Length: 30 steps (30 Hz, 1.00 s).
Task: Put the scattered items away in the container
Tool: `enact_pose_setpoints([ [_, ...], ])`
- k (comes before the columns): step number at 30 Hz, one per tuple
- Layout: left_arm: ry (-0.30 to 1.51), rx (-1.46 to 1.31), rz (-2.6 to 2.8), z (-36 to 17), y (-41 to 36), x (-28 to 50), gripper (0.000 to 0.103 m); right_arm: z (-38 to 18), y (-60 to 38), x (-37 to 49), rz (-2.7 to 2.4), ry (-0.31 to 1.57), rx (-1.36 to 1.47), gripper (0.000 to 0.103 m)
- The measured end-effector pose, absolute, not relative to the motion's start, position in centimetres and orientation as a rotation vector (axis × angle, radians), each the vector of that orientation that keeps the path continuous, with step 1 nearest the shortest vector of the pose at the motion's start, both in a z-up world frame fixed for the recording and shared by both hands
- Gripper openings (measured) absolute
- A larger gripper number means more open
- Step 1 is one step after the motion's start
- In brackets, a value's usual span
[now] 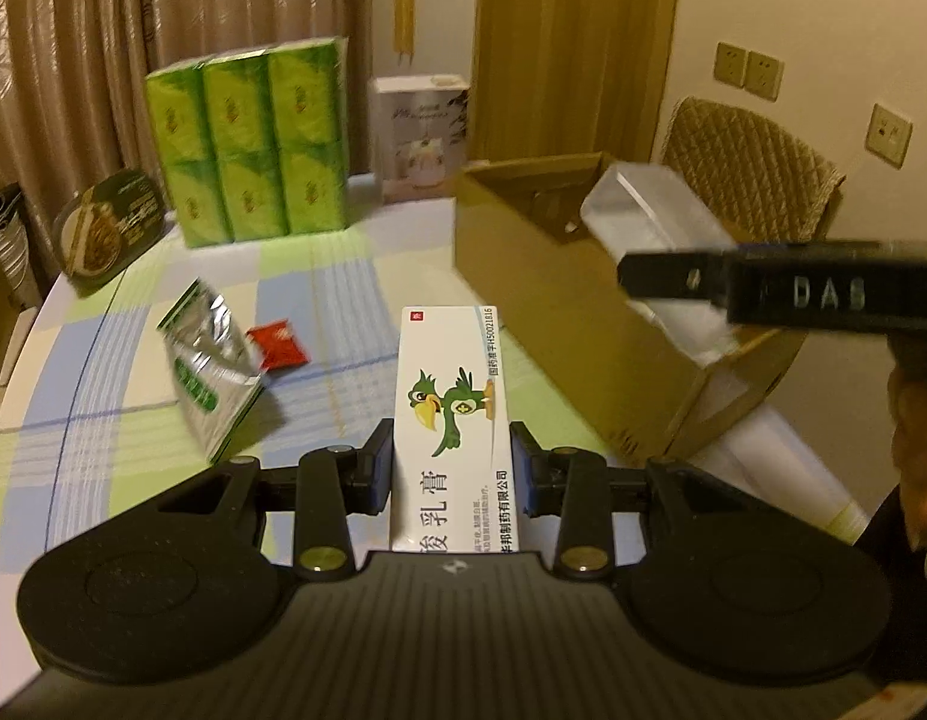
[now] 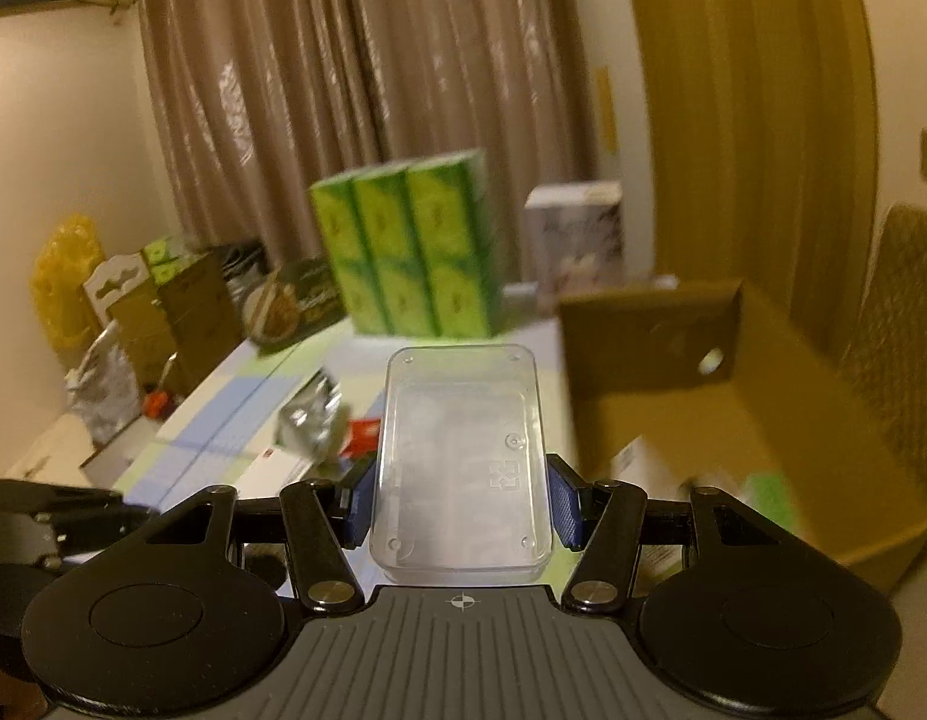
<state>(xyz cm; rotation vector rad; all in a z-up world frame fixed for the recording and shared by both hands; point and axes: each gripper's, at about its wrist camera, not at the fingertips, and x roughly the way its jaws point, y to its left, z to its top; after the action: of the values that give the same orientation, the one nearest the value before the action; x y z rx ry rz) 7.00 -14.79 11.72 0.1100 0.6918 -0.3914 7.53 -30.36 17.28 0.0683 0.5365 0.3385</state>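
While left hand-held gripper (image 1: 451,465) clamps white ointment box (image 1: 454,396) above table (image 1: 355,276), right hand-held gripper (image 2: 460,501) clamps clear plastic case (image 2: 460,462) over cardboard box (image 1: 541,294); foil pouch (image 1: 208,360), red sachet (image 1: 277,347) on table.

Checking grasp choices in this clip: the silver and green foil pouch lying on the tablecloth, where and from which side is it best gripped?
Probably from above, across the upper edge of the foil pouch. It lies tilted, that edge raised off the tablecloth, so fingers can close over the thin crinkled foil there. The red sachet crowds its right side, so approaching from the left looks safer.
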Motion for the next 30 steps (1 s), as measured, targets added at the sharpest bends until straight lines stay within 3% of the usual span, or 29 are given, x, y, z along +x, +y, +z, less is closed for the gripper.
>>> enact_pose_setpoints([
  [13, 0.647, 0.095, -0.510, 14.7, -23.1, 9.8, 0.033, 19.1, -39.3, 9.3, 0.199, 0.529, 0.002, 0.053],
  [30, 0.710, 0.016, -0.563, 12.3, -30.4, 15.5, 0.033, 16.0, -46.0, 13.0, 0.157, 0.593, 0.061, 0.053],
])
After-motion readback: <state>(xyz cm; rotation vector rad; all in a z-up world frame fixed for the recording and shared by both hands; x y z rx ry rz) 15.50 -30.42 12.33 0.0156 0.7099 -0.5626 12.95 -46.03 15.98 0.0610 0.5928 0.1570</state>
